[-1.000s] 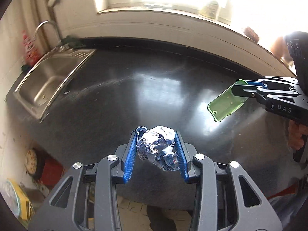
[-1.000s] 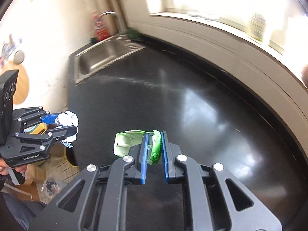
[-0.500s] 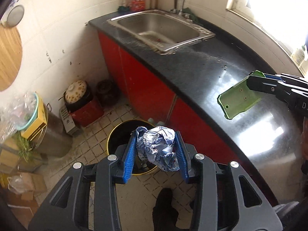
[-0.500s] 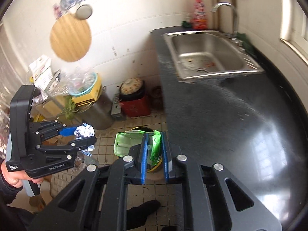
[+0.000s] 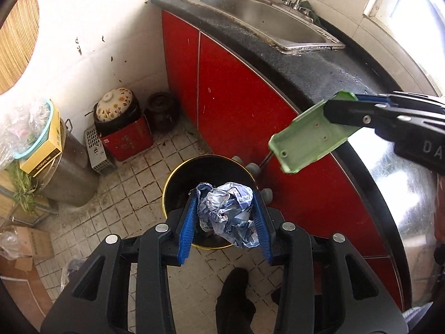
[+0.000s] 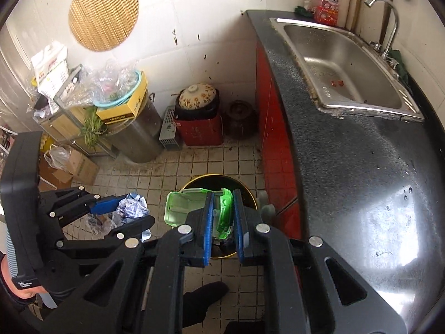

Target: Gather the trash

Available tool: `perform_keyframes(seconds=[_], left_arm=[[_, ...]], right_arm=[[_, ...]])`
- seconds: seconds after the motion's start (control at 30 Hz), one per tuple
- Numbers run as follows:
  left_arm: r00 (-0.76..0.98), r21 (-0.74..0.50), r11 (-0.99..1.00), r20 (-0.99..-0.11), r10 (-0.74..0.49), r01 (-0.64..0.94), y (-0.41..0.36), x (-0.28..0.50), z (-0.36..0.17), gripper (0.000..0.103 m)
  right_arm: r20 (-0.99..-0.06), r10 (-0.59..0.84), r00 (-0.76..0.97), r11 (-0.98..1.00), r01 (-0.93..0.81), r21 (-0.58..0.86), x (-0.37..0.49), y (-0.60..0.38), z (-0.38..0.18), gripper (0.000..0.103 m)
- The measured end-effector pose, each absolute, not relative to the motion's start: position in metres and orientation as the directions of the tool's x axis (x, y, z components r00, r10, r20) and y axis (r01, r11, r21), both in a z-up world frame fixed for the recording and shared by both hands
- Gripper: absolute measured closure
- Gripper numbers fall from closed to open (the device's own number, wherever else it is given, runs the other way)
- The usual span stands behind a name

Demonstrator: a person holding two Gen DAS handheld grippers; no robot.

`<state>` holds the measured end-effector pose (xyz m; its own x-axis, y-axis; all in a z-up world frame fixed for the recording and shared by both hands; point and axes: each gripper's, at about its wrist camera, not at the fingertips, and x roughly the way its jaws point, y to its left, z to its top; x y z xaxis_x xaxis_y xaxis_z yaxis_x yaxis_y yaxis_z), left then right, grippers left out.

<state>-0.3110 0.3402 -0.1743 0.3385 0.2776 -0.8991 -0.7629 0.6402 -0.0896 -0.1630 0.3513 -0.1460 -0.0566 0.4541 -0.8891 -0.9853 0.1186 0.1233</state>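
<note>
Release should wait until the left gripper, jaws clenched on the crumpled blue-white paper wad, and the right gripper, pinching the green plastic tray, centre over the round yellow-rimmed black bin.

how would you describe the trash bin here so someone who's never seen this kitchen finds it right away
Start at the red cabinet fronts under the black countertop. On the tiled floor at their foot stands a round black bin with a yellow rim. It is the only open-topped container there; the pots by the wall are lidded.

You see a blue-and-white printed paper wad, a pale green plastic case, a black yellow-rimmed bin, and red cabinets.
</note>
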Motion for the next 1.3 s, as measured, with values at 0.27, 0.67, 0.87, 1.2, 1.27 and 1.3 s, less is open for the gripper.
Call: perform_keyframes(seconds=[0.27, 0.67, 0.87, 1.2, 1.27, 1.3], left_arm=[[0.348, -0.115, 0.641, -0.903, 0.25, -0.759, 0.354, -0.313, -0.191, 0.062], [0.334, -0.115, 0.605, -0.906, 0.262, -0.788, 0.362, -0.325, -0.194, 0.032], [0.326, -0.083, 0.622, -0.9, 0.289, -0.779, 0.353, -0.32, -0.183, 0.023], [0.367, -0.032, 0.707, -0.871, 0.327, -0.706, 0.324, -0.268, -0.135, 0.009], [0.39, -0.024, 0.752, -0.865, 0.314, -0.659, 0.311, -0.241, -0.123, 0.007], [0.407, -0.026, 0.774, -0.861, 0.304, -0.632, 0.304, -0.228, -0.117, 0.007]], right_arm=[[-0.91, 0.412, -0.044, 0.123, -0.987, 0.104, -0.168, 0.374, -0.169, 0.089], [-0.905, 0.418, -0.08, 0.114, -0.984, 0.139, -0.162, 0.375, -0.165, 0.039], [-0.89, 0.448, -0.082, 0.145, -0.976, 0.163, -0.151, 0.359, -0.149, 0.036], [-0.82, 0.562, 0.108, 0.372, -0.919, 0.133, -0.086, 0.243, -0.076, 0.016], [-0.809, 0.558, 0.185, 0.448, -0.887, 0.106, -0.069, 0.205, -0.062, 0.013], [-0.804, 0.547, 0.233, 0.496, -0.864, 0.087, -0.059, 0.181, -0.056, 0.013]])
